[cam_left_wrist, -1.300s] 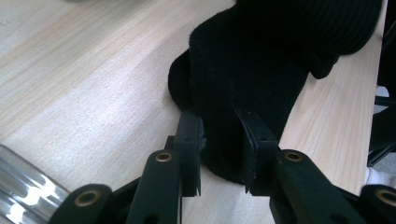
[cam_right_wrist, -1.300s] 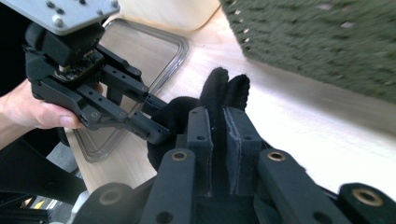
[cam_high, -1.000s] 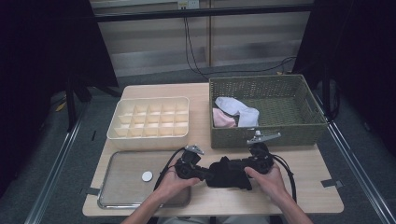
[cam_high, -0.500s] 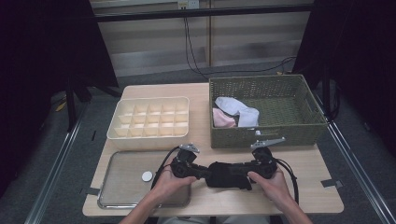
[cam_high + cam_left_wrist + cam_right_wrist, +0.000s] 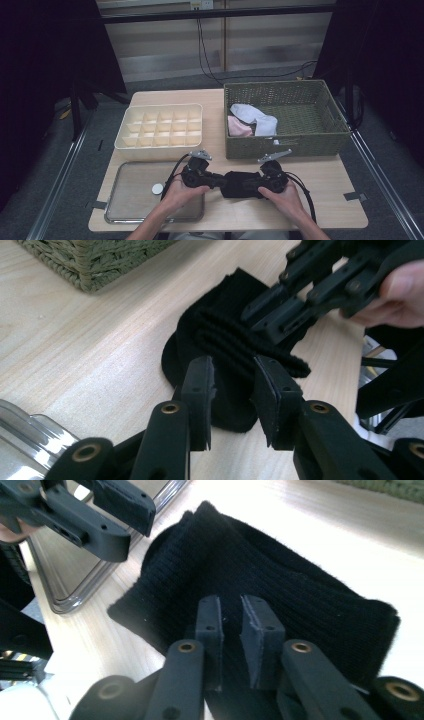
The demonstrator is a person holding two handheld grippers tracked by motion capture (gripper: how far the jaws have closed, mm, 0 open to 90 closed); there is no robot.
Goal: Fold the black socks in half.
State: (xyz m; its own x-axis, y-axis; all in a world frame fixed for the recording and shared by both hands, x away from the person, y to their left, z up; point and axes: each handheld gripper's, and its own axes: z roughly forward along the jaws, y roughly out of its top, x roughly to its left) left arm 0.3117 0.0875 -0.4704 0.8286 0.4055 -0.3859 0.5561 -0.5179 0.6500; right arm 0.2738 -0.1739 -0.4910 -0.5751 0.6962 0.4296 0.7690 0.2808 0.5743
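Left hand-held gripper: held in the left hand at the near edge of the desk, pointing toward 3 o'clock in the high view. In the left gripper view its jaws stand partly apart with a fold of the black sock between them; whether the pads press on the cloth I cannot tell.

Right hand-held gripper: held in the right hand, pointing toward 9 o'clock, facing the left one. In the right gripper view the jaws stand close together over the sock, a narrow gap left between the pads. They have just been closing; whether cloth is pinched between them I cannot tell.

Black sock: lies folded on the desk between the two hand-held grippers, at 6 o'clock from the basket. Ribbed knit shows in both gripper views.

Metal tray: at 9 o'clock from the sock, just beside the left hand, with a small white disc on it.

Divided box: cream, many compartments, at 12 o'clock from the tray.

Basket: green wicker, at 3 o'clock from the divided box; a white cloth and a pink cloth lie in its left end.

Desk: pale wood.
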